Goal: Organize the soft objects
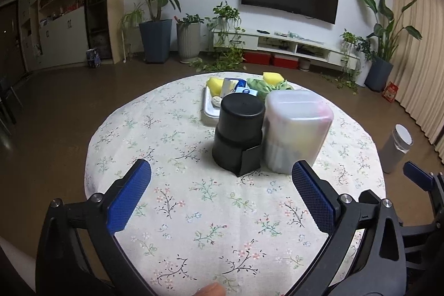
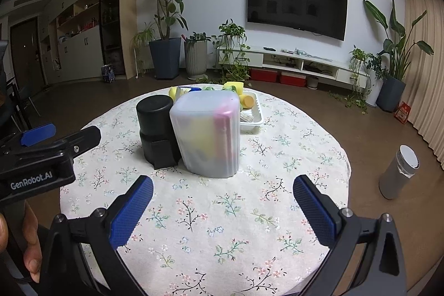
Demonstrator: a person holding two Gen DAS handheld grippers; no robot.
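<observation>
A round table with a floral cloth (image 1: 172, 201) carries a black cylindrical container (image 1: 238, 129) and beside it a translucent lidded box (image 1: 295, 129) with coloured items inside. Behind them a white tray (image 1: 208, 107) holds yellow sponges (image 1: 215, 85), a green cloth (image 1: 260, 86) and small packets. My left gripper (image 1: 222, 174) is open and empty, low over the near table. My right gripper (image 2: 222, 185) is open and empty, in front of the translucent box (image 2: 206, 129). The black container (image 2: 155, 124) and tray (image 2: 254, 119) show there too.
A grey flask (image 2: 398, 174) stands on the floor at the table's right. The left gripper's body (image 2: 41, 157) sits at the left edge of the right wrist view. Potted plants, a TV and a low cabinet line the far wall.
</observation>
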